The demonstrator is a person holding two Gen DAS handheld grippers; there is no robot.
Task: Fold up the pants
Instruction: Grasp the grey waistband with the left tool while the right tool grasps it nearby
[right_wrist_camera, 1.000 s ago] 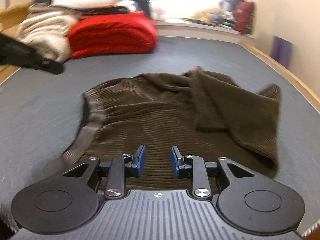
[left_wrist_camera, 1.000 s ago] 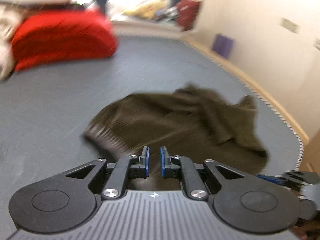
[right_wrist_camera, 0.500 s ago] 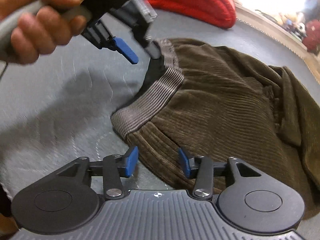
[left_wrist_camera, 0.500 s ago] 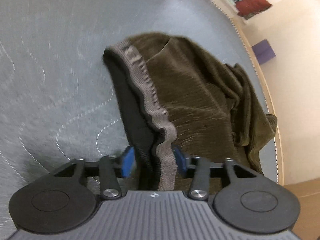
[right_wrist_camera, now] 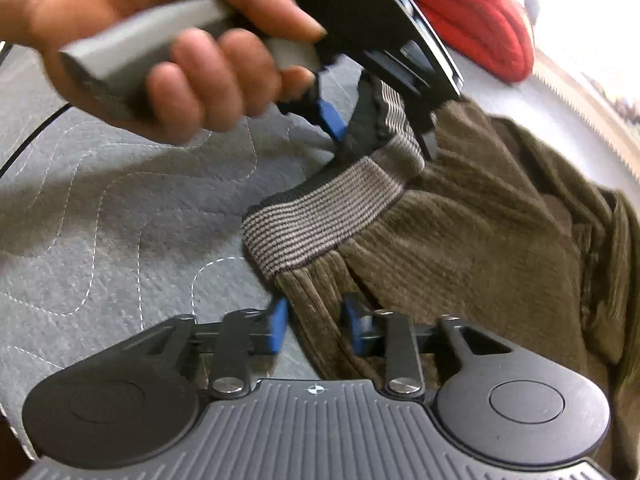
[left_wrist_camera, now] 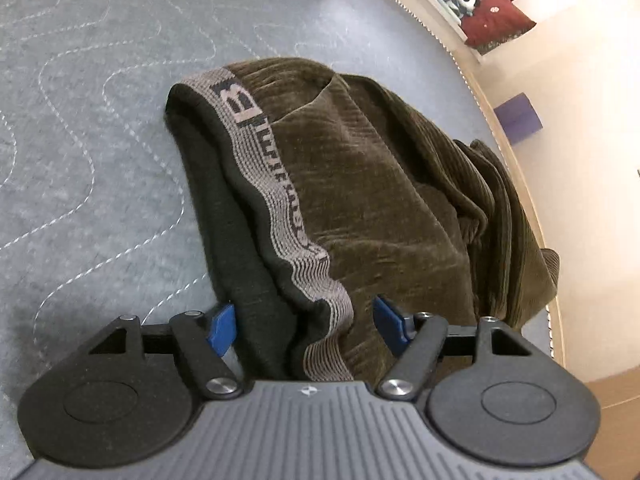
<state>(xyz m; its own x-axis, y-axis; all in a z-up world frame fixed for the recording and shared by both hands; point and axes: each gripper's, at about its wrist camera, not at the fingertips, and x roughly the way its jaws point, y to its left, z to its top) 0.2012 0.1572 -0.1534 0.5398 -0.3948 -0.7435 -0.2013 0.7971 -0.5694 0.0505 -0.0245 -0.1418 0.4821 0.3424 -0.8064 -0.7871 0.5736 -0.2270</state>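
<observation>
Grey quilted bedding (left_wrist_camera: 100,128) spreads under my tongs, its wavy white stitching running off to the left. On it lie the brown corduroy pants (left_wrist_camera: 392,184), crumpled, legs bunched toward the far right by the bed's edge. My left tongs (left_wrist_camera: 304,322) straddle the striped waistband (left_wrist_camera: 280,196) at its near end, their jaws widening, blue pads clear of the cloth on both sides. My right tongs (right_wrist_camera: 314,326) are closing over a ridge of corduroy just below the waistband; I cannot tell whether the pads press it. My left hand (right_wrist_camera: 160,44) shows beyond them. Folded red cloth (right_wrist_camera: 460,8) sits far off.
</observation>
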